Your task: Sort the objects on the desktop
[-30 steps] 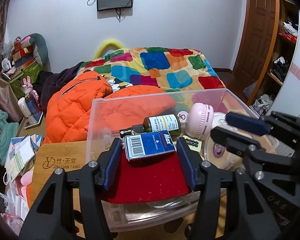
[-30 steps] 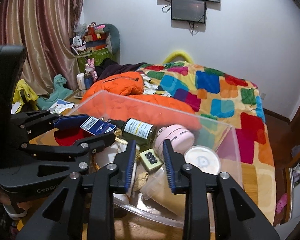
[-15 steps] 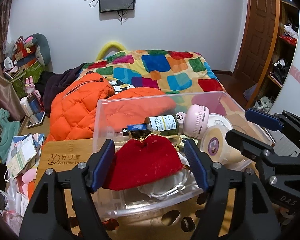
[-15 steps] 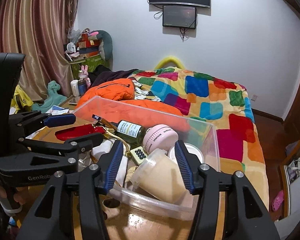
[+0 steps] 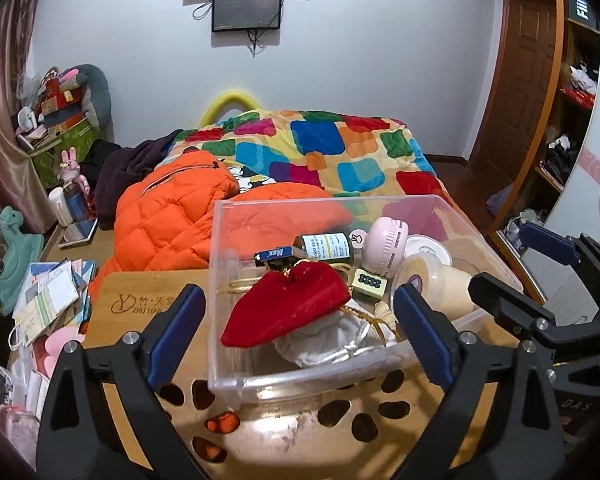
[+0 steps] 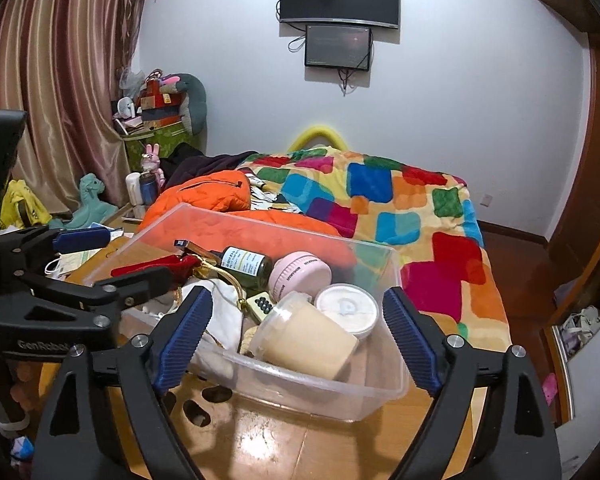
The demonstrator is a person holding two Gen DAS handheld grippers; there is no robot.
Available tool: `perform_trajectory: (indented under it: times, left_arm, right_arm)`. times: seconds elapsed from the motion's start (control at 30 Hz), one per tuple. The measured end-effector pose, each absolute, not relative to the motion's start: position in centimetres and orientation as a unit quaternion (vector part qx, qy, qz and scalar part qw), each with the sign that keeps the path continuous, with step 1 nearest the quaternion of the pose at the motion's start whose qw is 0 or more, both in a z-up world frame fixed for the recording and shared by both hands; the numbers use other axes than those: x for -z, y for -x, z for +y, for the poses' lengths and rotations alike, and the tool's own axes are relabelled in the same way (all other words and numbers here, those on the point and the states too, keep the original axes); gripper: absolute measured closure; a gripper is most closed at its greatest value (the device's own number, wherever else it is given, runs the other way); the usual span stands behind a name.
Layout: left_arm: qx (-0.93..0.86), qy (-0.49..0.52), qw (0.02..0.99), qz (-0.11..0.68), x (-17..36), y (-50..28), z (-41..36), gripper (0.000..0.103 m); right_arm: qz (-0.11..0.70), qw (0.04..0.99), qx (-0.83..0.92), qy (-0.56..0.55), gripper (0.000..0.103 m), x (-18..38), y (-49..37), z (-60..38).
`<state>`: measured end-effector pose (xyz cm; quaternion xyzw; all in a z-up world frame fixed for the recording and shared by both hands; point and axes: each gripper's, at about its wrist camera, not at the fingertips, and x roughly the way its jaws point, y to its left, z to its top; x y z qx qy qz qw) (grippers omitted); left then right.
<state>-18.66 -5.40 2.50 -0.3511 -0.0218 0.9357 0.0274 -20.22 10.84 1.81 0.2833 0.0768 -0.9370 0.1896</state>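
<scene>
A clear plastic bin (image 5: 228,376) (image 6: 384,380) stands on the wooden table. In it lie a red pouch (image 5: 288,306) (image 6: 148,269), a white drawstring bag (image 5: 332,340), a blue box (image 5: 274,254), a dark bottle (image 5: 326,246) (image 6: 246,262), a pink round case (image 5: 384,242) (image 6: 300,274), a cream jar (image 5: 436,284) (image 6: 306,342) and a white lidded tub (image 6: 346,308). My left gripper (image 5: 296,336) is open, empty, in front of the bin. My right gripper (image 6: 296,342) is open, empty, at the bin's near right side.
A bamboo board (image 5: 140,304) lies left of the bin. Papers and small items (image 5: 48,300) clutter the table's left edge. A bed with an orange jacket (image 5: 168,216) and a patchwork quilt (image 5: 328,152) lies behind the table.
Both grippers have opened wide and drawn back from the bin. The blue box left the left gripper and now lies in the bin behind the red pouch.
</scene>
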Motion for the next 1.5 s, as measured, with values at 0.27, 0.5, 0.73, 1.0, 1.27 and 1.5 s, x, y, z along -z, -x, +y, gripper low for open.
perform_trajectory:
  times: [0.27,0.5,0.73,1.0,1.27,1.5]
  left_arm:
    - [-0.939,0.342,0.003,-0.039,-2.6,16.7,-6.2,0.007]
    - [-0.947,0.316,-0.009,-0.057,-3.4,14.4,-6.8,0.006]
    - [-0.953,0.3,-0.022,-0.037,-3.5,12.5,-5.9,0.006]
    - [-0.956,0.292,-0.018,-0.028,-3.4,10.6,-4.7,0.004]
    - [-0.956,0.294,-0.01,-0.021,-2.8,9.9,-3.9,0.004]
    - [-0.953,0.302,-0.006,-0.023,-2.2,10.0,-3.8,0.004]
  right_arm:
    - [0.051,0.18,0.938,-0.292,0.009,-2.1,18.7,11.9]
    - [0.041,0.167,0.942,-0.287,0.002,-2.1,16.7,12.8]
    - [0.04,0.157,0.943,-0.289,0.001,-1.8,14.9,13.6]
    - [0.042,0.158,0.946,-0.28,0.001,-2.0,13.3,13.8]
    - [0.046,0.16,0.947,-0.274,0.001,-2.4,12.5,13.6]
    - [0.055,0.159,0.946,-0.278,0.001,-2.1,12.5,13.1]
